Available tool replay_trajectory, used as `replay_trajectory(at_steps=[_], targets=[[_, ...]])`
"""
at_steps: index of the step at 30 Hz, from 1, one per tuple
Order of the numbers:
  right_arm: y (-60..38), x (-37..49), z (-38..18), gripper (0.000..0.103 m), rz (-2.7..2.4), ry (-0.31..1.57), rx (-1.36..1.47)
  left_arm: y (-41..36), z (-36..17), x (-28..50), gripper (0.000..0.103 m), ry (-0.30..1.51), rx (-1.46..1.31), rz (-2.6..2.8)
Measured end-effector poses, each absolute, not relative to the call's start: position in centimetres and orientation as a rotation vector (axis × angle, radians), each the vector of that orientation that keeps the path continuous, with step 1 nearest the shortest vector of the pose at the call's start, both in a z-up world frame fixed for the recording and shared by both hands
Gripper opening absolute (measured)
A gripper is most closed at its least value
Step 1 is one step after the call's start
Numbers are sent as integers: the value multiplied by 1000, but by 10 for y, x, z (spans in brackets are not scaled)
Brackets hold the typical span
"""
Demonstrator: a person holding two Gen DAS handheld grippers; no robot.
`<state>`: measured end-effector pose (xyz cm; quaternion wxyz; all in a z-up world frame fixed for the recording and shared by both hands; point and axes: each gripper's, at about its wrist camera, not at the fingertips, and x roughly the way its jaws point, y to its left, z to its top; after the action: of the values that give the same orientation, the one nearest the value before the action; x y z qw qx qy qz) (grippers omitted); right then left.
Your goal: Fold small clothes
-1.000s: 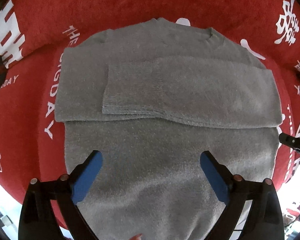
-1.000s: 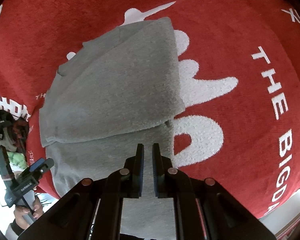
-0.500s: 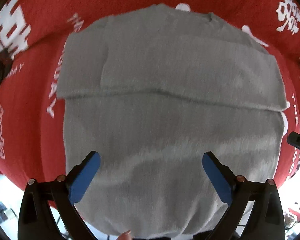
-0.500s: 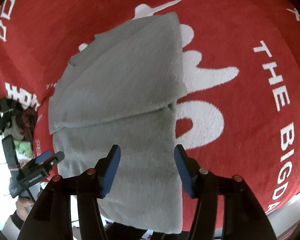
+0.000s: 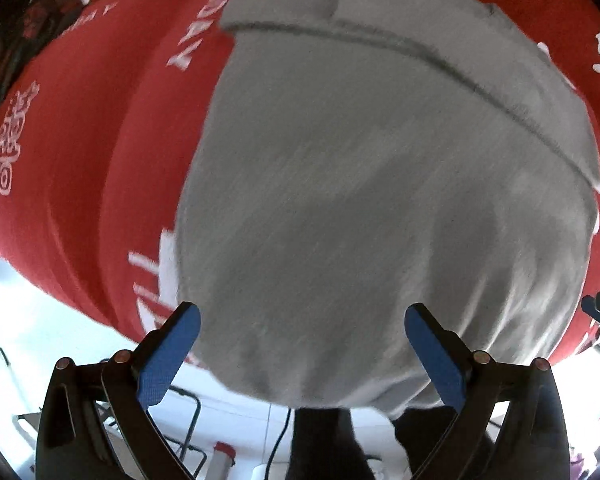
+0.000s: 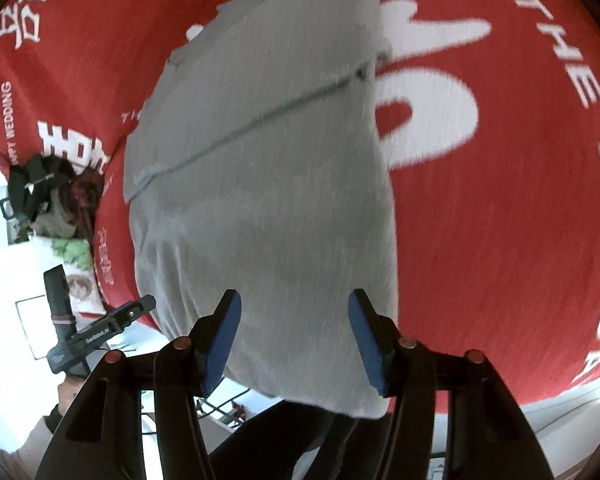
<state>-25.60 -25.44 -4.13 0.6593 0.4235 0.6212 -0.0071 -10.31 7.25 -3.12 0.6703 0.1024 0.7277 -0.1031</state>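
We have drawn both claws back toward the near edge of the table, so the grey sweater [image 5: 380,200] now fills each view down to its hem, which hangs over that edge. Its sleeves lie folded across the chest, so we judge the next fold starts at the hem. On the left, the left claw [image 5: 300,344] stands wide open above the lower body of the sweater, gripping nothing. On the right, the right claw [image 6: 293,336], pinched nearly shut a second ago, has just been opening; it now stands about half open over the hem's right side, fabric below it but nothing held. The red blanket [image 6: 520,220] lies under the sweater.
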Motion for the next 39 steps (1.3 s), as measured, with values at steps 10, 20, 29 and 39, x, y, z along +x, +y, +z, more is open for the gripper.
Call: replay_trajectory(at_steps=[10, 20, 29, 39], targets=[[-199, -325, -67, 60, 12, 1492, 949, 129, -56, -143, 102, 1693, 97, -350], [-163, -367, -130, 60, -42, 1545, 915, 157, -114, -168, 102, 1749, -107, -385], [-161, -374, -133, 58, 5, 1452, 1033, 158, -104, -180, 69, 1722, -129, -435], [-176, -378, -89, 7, 98, 1246, 1267, 140, -49, -172, 14, 1654, -167, -616]])
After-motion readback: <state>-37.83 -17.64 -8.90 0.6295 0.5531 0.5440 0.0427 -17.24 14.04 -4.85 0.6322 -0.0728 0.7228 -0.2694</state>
